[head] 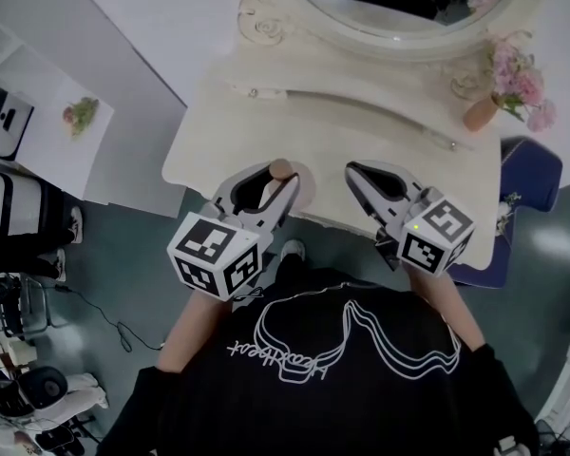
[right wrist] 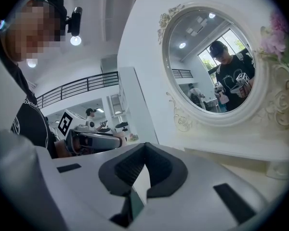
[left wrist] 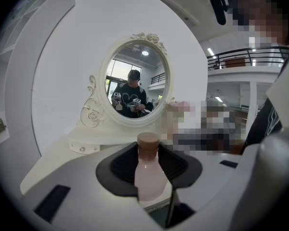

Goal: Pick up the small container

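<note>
The small container is a pale pink bottle point(left wrist: 149, 177) with a brown cork cap point(head: 281, 168). It stands upright between the jaws of my left gripper point(head: 271, 182), which is shut on its body point(left wrist: 149, 150). This grip sits over the front edge of the cream dressing table point(head: 218, 131); whether the bottle's base touches the table is hidden. My right gripper point(head: 354, 170) hovers beside it to the right, over the same edge. Its jaws point(right wrist: 144, 146) meet at the tips with nothing between them. The left gripper point(right wrist: 91, 141) shows at the left of the right gripper view.
An oval mirror point(head: 408, 12) in a carved frame stands at the back of the table. A vase of pink flowers point(head: 513, 79) is at the back right corner. A blue seat point(head: 530, 174) lies to the right, a white cabinet with a small plant point(head: 80, 114) to the left.
</note>
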Action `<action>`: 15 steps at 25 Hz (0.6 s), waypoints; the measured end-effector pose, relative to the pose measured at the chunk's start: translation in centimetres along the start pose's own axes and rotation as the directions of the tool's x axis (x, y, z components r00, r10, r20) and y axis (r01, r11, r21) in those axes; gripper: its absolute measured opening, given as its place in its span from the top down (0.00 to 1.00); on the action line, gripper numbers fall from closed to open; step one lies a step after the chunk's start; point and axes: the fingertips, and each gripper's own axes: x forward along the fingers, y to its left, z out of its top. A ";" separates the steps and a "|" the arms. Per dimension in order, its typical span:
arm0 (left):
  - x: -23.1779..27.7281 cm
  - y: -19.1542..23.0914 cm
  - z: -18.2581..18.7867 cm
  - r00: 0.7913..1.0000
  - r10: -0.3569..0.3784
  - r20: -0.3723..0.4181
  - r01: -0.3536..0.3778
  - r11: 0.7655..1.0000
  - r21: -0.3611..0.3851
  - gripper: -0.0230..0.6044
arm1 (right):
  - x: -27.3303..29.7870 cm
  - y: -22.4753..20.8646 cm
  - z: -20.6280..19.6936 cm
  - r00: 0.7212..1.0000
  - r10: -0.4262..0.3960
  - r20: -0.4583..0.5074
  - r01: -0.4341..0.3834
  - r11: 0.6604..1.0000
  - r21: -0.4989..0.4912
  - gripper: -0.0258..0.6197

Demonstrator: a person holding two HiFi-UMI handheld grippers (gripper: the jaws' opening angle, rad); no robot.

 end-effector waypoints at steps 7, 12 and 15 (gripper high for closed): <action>-0.2 -0.1 0.3 1.000 -0.013 -0.004 0.013 1.000 -0.003 0.75 | -0.2 0.3 0.2 1.000 -0.019 -0.003 0.019 1.000 -0.001 0.95; -0.1 0.0 0.6 1.000 -0.023 -0.002 0.024 1.000 0.006 0.75 | 0.1 0.2 0.1 1.000 -0.027 -0.008 0.027 1.000 0.006 0.95; 0.0 0.4 0.5 1.000 -0.026 -0.003 0.026 1.000 0.005 0.75 | 0.4 0.2 0.0 1.000 -0.026 -0.011 0.026 1.000 0.008 0.95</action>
